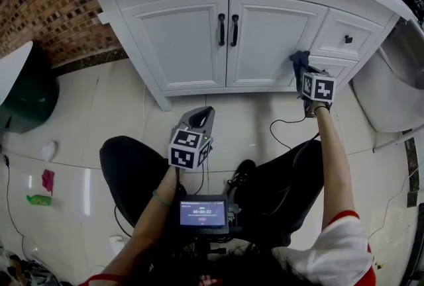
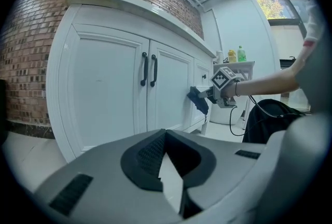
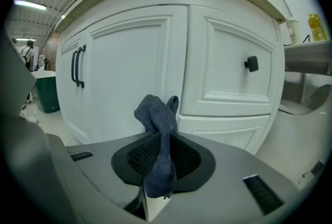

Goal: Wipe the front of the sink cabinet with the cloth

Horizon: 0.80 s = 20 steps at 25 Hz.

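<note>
A dark blue-grey fabric cloth (image 3: 157, 114) is being pinched between the pressed-together jaws of the right gripper (image 1: 303, 71), with its loose end bunched above the tips. In the upper right of the head view, the cloth is being held up at the front of the white panelled sink cabinet (image 1: 265, 40), on the strip between the right door and the small drawers. The left gripper (image 1: 201, 114) is being held at the frame's centre above the pale tiled floor (image 1: 99, 112), its jaws closed together on nothing.
</note>
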{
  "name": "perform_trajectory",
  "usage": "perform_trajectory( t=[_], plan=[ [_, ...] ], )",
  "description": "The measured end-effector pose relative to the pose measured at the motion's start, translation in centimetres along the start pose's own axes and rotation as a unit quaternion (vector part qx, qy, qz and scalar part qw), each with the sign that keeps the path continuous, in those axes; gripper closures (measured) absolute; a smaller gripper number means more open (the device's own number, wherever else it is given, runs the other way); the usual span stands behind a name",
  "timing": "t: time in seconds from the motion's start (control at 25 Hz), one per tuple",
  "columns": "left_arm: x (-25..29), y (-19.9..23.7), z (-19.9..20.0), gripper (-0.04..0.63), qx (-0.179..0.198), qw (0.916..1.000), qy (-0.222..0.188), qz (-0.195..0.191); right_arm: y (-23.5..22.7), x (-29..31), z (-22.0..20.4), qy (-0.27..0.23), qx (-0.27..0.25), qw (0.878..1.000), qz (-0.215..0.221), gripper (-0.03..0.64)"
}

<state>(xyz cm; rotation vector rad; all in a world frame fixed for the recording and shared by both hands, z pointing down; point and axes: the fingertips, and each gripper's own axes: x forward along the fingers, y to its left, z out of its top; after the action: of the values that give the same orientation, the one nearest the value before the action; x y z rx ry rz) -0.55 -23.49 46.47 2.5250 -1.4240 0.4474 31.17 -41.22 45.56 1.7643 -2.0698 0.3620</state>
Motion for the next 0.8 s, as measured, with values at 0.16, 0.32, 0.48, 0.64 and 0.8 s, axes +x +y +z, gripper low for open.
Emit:
perform_trajectory(
  t=[0.16,0.32,0.48,0.64,0.8],
  plan=[
    [0.8,-1.2,0.4,0.575,0.006,1.0000,-0.004,-0.006,-1.4,-0.8,-1.2,0.003,0.015,1.000,-0.004,0.552],
    [1.4,-2.3,0.3,0.575,0.008,0.9998,-0.001,-0.017,0.9,-0.8,-1.7,0.005,0.000,1.000,0.021,0.552],
    [1.7,-2.7,0.0,0.575,0.006,0.9997,0.000,-0.023,5.4,0.5,-2.0,0.010,-0.016,0.998,0.058,0.552],
    [1.5,-1.6,-0.2,0.575,-0.001,0.9999,0.000,-0.017,11.8,2.0,-1.7,0.012,-0.033,0.994,0.105,0.552],
    [1.0,0.1,-0.5,0.575,-0.011,0.9999,0.000,-0.006,18.6,3.4,-1.9,0.020,-0.051,0.987,0.154,0.552]
  ],
)
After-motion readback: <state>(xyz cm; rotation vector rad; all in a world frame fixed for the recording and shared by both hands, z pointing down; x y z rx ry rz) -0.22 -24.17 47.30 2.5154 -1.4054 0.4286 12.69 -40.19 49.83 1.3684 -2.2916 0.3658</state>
